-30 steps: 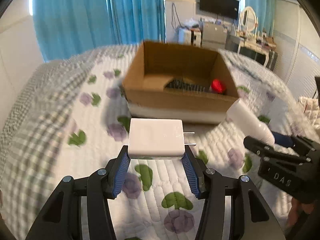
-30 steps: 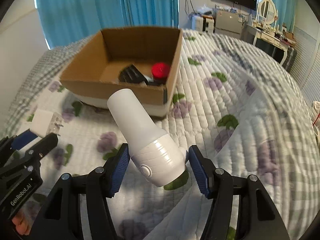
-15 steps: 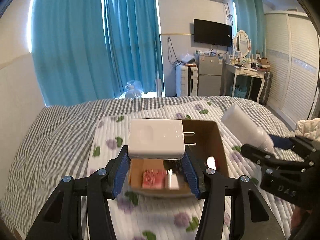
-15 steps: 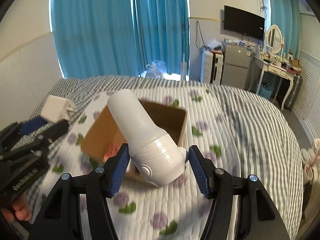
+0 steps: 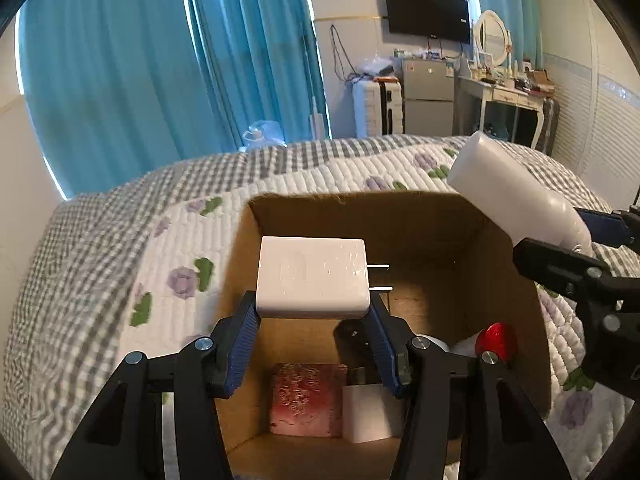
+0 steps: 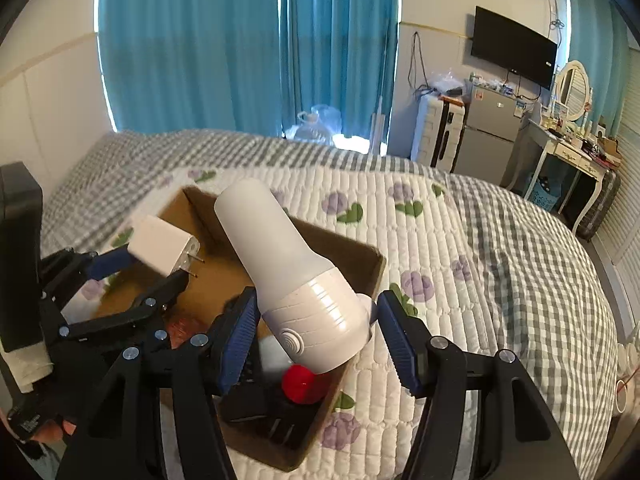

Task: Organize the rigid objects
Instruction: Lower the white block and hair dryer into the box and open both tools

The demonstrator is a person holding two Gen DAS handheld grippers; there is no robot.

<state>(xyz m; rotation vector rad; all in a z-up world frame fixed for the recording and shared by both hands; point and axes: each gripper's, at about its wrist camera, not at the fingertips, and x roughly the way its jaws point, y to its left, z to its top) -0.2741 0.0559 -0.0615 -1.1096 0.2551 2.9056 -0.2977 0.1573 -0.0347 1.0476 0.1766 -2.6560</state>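
My left gripper (image 5: 314, 344) is shut on a white plug charger (image 5: 312, 278), prongs to the right, held above the open cardboard box (image 5: 400, 216). My right gripper (image 6: 320, 342) is shut on a white hair dryer (image 6: 296, 276), nozzle pointing up and away, over the box's right side (image 6: 372, 264). In the right wrist view the left gripper (image 6: 132, 276) with the charger (image 6: 162, 250) is at the left over the box. In the left wrist view the right gripper (image 5: 592, 248) and dryer (image 5: 516, 196) are at the right.
In the box lie a red-capped item (image 5: 498, 340), a pink sponge-like block (image 5: 308, 398), a white block (image 5: 370, 412) and a black item (image 6: 264, 408). The box sits on a quilted floral bedspread (image 6: 460, 264). Blue curtains (image 5: 160, 60), a fridge and a dresser stand behind.
Both grippers rose and moved forward from the bedspread to above the box, each carrying its object. The views now look down into the box.
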